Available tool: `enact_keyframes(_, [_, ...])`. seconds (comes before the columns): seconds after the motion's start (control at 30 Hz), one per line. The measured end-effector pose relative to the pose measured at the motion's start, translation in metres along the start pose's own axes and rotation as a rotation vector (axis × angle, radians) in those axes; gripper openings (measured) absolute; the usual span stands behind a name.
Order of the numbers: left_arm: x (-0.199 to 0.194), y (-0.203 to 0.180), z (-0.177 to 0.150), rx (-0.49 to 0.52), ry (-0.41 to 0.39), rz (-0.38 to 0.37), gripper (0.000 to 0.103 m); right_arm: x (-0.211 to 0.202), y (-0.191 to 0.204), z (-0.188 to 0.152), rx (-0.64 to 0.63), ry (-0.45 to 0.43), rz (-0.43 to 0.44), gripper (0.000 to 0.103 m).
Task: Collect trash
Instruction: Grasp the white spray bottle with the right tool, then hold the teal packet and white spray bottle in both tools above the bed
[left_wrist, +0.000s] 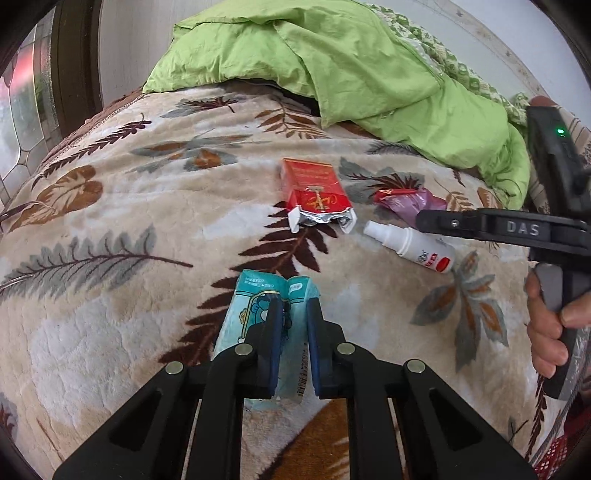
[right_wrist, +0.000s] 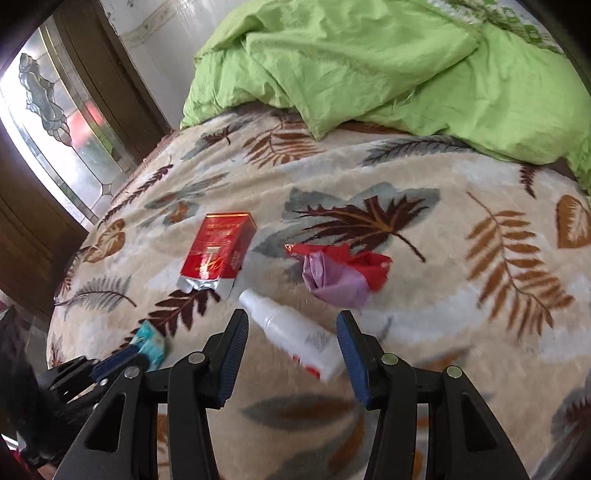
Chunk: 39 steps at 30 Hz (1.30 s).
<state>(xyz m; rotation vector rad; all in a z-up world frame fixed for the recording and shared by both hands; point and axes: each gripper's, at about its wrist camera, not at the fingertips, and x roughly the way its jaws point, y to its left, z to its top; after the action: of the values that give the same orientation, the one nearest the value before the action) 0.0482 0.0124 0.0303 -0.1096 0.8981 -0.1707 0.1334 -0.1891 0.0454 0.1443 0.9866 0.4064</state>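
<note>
While the bed (left_wrist: 110, 229) carries every item on its leaf-print blanket, the entries run from nine o'clock to three o'clock in the left wrist view.

1. Teal tissue packet (left_wrist: 258, 306), at six o'clock. Left gripper (left_wrist: 290, 321) is clamped on it, pads pressing both faces. Risk: the wrapper is soft and slick, and the grip sits along one end only; a quick swing could let it slide out or fold and drop back onto the blanket.

2. Red cigarette pack (left_wrist: 314, 192), at twelve o'clock of the packet, well apart, torn foil end facing the camera. Risk: the crushed, open end could spill loose foil if pinched there.

3. White spray bottle (left_wrist: 410, 243), at two o'clock, lying on its side just beside the pack's foil. In the right wrist view it lies between the spread fingers of the right gripper (right_wrist: 295, 343), which holds nothing. Risk: the round body may roll on the plush pile or squirt out as the pads close; the approach looks blurred, hence fast.

4. Red and lilac crumpled wrapper (left_wrist: 410, 201), just beyond the bottle. Risk: a sweeping finger could knock it away.

5. Green quilt (left_wrist: 369, 74), far edge. Risk: small trash pushed under its folds would be lost.
</note>
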Motion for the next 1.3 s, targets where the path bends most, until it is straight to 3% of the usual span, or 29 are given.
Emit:
enact_keyframes(0.23, [0.007,0.0,0.002,0.007,0.015,0.001,0.012,0.023,0.017,-0.007,-0.091,0.096,0.018,0.052])
enact_keyframes(0.37, [0.011,-0.002,0.003,0.028,0.011,0.022,0.013,0.034,0.029,-0.023,-0.14,0.128,-0.062,0.033])
enact_keyframes(0.43, [0.01,-0.003,0.002,0.038,0.005,0.028,0.013,0.03,0.032,-0.031,-0.137,0.085,-0.106,0.032])
enact_keyframes(0.53, [0.007,-0.004,0.001,0.036,-0.006,0.026,0.012,0.017,0.029,-0.041,-0.047,0.036,-0.102,0.032])
enact_keyframes(0.67, [-0.002,-0.012,0.0,0.062,-0.041,0.014,0.002,-0.017,0.034,-0.064,0.066,-0.068,-0.116,0.032])
enact_keyframes(0.83, [-0.012,-0.027,-0.001,0.096,-0.079,-0.003,0.002,-0.066,0.041,-0.094,0.194,-0.19,-0.146,0.032])
enact_keyframes(0.93, [-0.02,-0.025,0.001,0.074,-0.098,-0.065,0.002,-0.092,0.044,-0.11,0.243,-0.261,-0.168,0.032])
enact_keyframes(1.13, [-0.032,-0.02,0.006,0.031,-0.125,-0.166,0.001,-0.109,0.046,-0.12,0.267,-0.344,-0.197,0.032])
enact_keyframes(1.3, [-0.038,-0.026,0.006,0.057,-0.158,-0.158,0.001,-0.107,0.048,-0.115,0.257,-0.374,-0.198,0.032])
